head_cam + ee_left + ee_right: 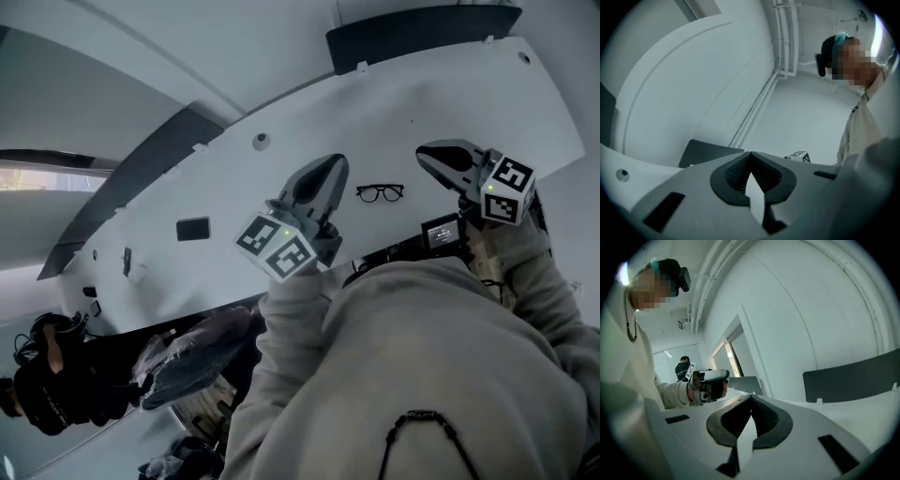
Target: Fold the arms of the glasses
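the glasses [380, 192] lie on the white table [281, 122], between the two grippers and touching neither. the left gripper [323, 183] has its jaws pressed together with nothing between them. the right gripper [448, 159] is likewise closed tight and holds nothing.

The glasses [380, 192] are showing thin black frames against the white surface [234, 178]. The left tool [337, 163] and the right tool [424, 153] are both wearing light grey shells with dark grey, finely gridded pads [736, 172]. Each is carrying a white cube [277, 246] patterned with black squares. A dark grey panel [422, 33] is lining the surface's far edge. The person's sleeve [300, 309] is looking beige.
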Tool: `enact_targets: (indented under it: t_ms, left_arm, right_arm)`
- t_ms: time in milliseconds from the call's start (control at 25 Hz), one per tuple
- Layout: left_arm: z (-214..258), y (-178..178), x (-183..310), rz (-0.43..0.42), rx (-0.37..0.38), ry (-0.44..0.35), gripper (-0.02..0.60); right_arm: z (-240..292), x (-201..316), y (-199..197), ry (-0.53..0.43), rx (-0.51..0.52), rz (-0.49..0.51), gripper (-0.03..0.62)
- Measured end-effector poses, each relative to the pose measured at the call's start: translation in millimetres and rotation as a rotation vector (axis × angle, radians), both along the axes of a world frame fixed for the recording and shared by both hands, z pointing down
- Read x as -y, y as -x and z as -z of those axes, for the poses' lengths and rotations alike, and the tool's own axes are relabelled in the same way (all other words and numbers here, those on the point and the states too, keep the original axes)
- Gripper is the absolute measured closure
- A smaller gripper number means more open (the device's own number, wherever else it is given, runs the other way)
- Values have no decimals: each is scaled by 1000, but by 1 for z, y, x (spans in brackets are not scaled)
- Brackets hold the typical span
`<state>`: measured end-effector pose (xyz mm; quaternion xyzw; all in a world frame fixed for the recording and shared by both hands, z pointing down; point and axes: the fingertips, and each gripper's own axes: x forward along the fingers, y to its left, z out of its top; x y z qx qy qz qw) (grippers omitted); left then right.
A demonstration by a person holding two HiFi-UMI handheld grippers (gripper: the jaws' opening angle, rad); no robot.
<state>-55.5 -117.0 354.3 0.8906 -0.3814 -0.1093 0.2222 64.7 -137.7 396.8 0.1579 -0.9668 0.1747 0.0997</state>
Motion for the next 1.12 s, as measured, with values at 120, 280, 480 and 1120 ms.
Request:
enact_targets:
  t_ms: [120, 280, 480, 1120]
  left_arm:
    - [2, -8, 2, -15, 23, -15, 577]
    - [6, -21, 4, -66, 39, -37, 577]
    - [10, -34, 6, -102, 70, -53, 577]
    - [12, -39, 6, -117, 56, -56, 577]
  right_arm:
    - [9, 0, -10, -1, 17, -33, 572]
    - [16, 1, -22, -7, 40, -75, 572]
    - [24, 1, -33, -21, 45, -104, 572]
    - [29, 1, -35, -54, 10, -94, 574]
